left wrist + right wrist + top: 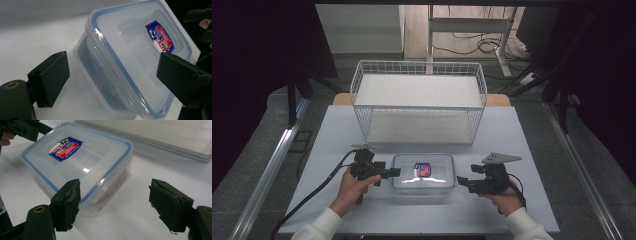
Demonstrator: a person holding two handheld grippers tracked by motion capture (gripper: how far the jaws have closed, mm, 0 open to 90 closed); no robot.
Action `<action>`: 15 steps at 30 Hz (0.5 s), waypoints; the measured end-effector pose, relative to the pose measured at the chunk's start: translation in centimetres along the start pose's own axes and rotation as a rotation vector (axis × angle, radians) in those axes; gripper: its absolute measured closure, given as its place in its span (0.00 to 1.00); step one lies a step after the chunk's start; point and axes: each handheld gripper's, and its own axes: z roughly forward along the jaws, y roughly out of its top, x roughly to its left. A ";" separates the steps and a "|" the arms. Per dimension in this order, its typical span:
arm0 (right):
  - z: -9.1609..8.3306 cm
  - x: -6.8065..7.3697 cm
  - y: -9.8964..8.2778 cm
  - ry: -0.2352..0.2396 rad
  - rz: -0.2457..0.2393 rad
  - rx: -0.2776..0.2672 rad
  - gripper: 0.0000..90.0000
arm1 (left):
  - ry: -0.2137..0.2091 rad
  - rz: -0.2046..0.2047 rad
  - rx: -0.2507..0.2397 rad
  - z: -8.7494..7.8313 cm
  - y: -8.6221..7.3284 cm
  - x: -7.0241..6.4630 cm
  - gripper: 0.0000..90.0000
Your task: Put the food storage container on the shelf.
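A clear plastic food box with a blue-rimmed lid and a red and blue label lies flat near the front middle of the white table. My left gripper is level at the box's left end, open. In the left gripper view, the left gripper stands wide before the box and its side latch, not pressing on it. My right gripper hangs just off the box's right end, open. In the right gripper view, the right gripper has nothing gripped, and the box sits ahead to the left.
A white wire rack with two shelves stands behind the box at the table's far side. Cables trail from both grippers toward the table's front edge. Beyond the table are a grey floor and desk legs.
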 end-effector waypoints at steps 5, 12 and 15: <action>0.1 0.0 0.0 -0.003 0.000 0.001 0.28 | -0.061 -0.015 0.036 0.8 -0.2 0.4 0.16; 1.1 -0.4 0.6 0.057 0.046 0.010 0.22 | -0.114 -0.026 0.049 1.0 -0.4 0.3 0.22; 2.8 -1.1 1.3 0.105 0.101 0.038 0.20 | -0.113 -0.028 0.047 1.0 -0.5 0.3 0.24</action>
